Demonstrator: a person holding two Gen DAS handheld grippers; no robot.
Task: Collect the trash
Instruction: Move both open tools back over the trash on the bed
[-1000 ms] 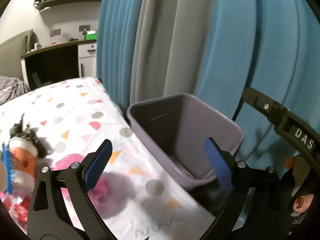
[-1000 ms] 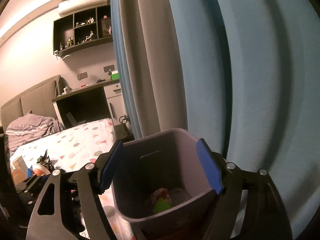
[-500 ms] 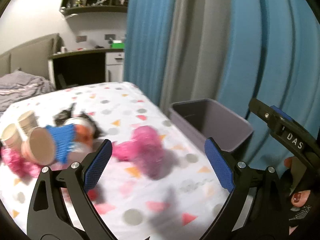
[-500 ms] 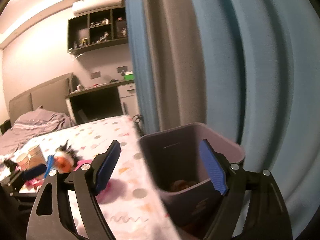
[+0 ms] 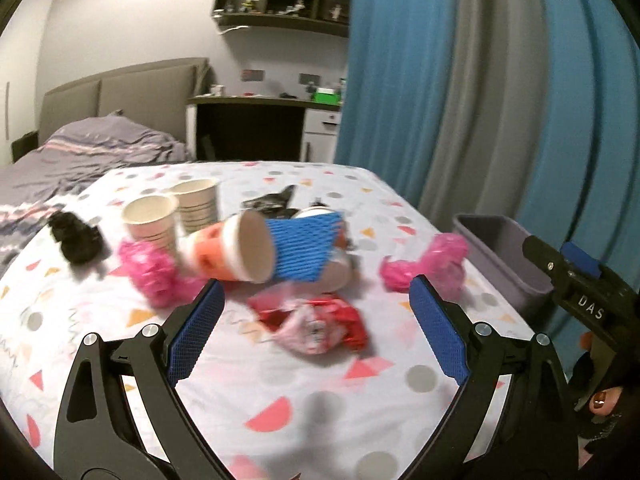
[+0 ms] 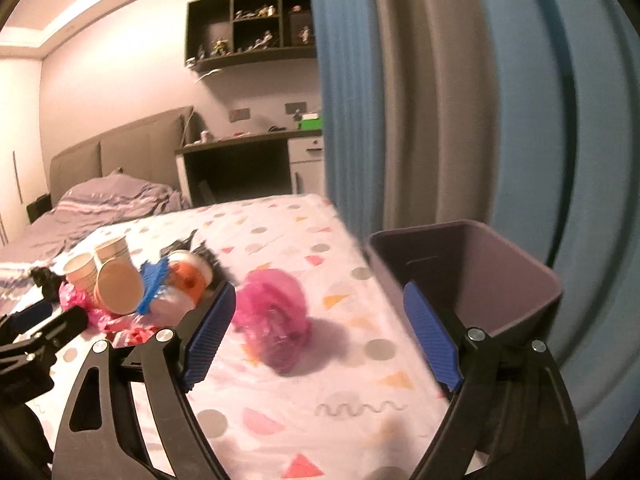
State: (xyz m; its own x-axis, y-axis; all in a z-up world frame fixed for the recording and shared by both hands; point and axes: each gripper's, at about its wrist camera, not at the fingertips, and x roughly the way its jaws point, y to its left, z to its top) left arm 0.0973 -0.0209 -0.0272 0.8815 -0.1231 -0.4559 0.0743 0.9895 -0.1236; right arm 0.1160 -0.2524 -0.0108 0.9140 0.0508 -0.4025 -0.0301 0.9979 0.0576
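Observation:
Trash lies on a table with a patterned cloth [image 5: 304,392]. A red and white wrapper [image 5: 316,320] lies just ahead of my open, empty left gripper [image 5: 316,328]. Behind it lies a tipped paper cup in a blue sleeve [image 5: 288,250], an orange cup [image 5: 206,250], two upright paper cups [image 5: 152,220], pink crumpled plastic at the left [image 5: 154,272] and right [image 5: 428,268], and black wrappers [image 5: 76,238]. My right gripper [image 6: 320,336] is open and empty, above a pink plastic ball [image 6: 276,312]. The purple bin [image 6: 476,276] stands at the table's right edge, also in the left wrist view [image 5: 500,256].
Blue and grey curtains [image 5: 480,100] hang right behind the bin. A bed [image 5: 80,152] and a desk [image 5: 256,124] stand beyond the table. The left gripper's body [image 6: 36,336] shows at the left of the right wrist view.
Both grippers have swung left, away from the bin and toward the trash on the table. Both stay open and empty.

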